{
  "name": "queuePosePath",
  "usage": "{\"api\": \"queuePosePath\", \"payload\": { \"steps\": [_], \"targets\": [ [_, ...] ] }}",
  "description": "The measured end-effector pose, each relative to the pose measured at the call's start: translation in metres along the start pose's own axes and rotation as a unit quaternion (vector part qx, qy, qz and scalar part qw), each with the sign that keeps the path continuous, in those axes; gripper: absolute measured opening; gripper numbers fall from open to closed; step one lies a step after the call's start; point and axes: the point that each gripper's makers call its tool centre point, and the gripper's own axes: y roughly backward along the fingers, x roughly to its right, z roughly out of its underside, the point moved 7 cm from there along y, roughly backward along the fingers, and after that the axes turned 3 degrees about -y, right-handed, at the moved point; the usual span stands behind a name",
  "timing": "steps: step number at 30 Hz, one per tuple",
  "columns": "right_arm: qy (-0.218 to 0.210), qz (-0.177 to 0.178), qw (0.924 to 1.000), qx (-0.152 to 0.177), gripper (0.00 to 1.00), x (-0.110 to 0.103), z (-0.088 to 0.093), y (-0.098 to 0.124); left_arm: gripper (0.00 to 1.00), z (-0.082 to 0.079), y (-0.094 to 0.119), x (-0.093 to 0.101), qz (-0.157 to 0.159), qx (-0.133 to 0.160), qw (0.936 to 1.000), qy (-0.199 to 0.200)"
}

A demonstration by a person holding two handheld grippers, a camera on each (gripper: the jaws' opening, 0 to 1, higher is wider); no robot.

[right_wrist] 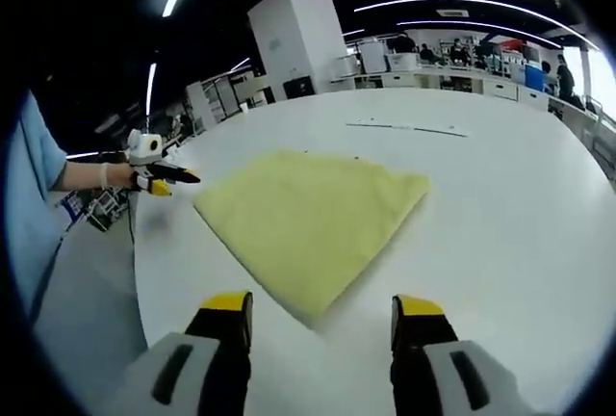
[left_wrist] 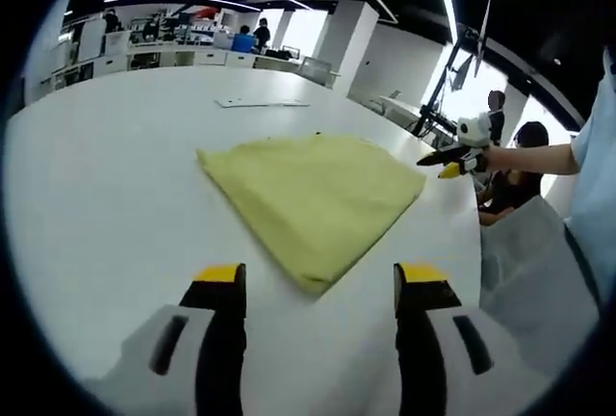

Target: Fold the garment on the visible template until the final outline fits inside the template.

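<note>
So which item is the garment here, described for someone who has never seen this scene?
Start from the large white table that spans both views. Near its middle lies the garment, a flat, pale yellow folded cloth with one corner pointing toward the open grippers. The only other thing on the table, a thin flat white sheet farther back, is white.

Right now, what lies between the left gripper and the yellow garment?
Nothing: in the left gripper view, only bare white table separates the open left gripper from the yellow garment.
</note>
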Motion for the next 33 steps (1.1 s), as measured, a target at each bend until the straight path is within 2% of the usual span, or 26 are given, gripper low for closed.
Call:
{"api": "queuePosePath", "payload": {
  "steps": [3,6,15,20,24,28,31,33],
  "targets": [
    [-0.001,-0.003,1.0000,0.000,0.51,-0.002,0.002,0.000,0.53,0.004,-0.001,0.002,0.003,0.002,1.0000,0.006],
    [-0.002,-0.001,1.0000,-0.003,0.50,-0.001,0.005,-0.001,0.48,0.008,-0.001,0.002,-0.007,0.000,1.0000,0.007],
    [0.010,-0.009,0.9997,-0.021,0.33,-0.005,0.015,-0.006,0.31,0.016,-0.009,0.003,-0.011,0.002,0.9999,0.012],
    [0.011,-0.008,0.9996,-0.024,0.31,-0.002,0.018,-0.008,0.28,0.019,-0.014,0.002,-0.010,-0.004,0.9999,0.013],
    [0.015,-0.015,0.9994,-0.026,0.21,-0.004,0.018,-0.009,0.25,0.017,-0.015,0.003,-0.007,-0.001,0.9999,0.012],
    [0.024,-0.012,0.9993,-0.026,0.18,-0.003,0.017,-0.011,0.22,0.016,-0.015,0.002,-0.003,0.003,0.9998,0.021],
    [0.032,-0.013,0.9991,-0.024,0.08,-0.003,0.015,-0.011,0.20,0.017,-0.014,0.003,-0.001,0.000,0.9998,0.018],
    [0.038,-0.014,0.9989,-0.026,0.05,-0.004,0.015,-0.012,0.18,0.018,-0.013,0.003,-0.001,-0.002,0.9999,0.017]
  ]
}}
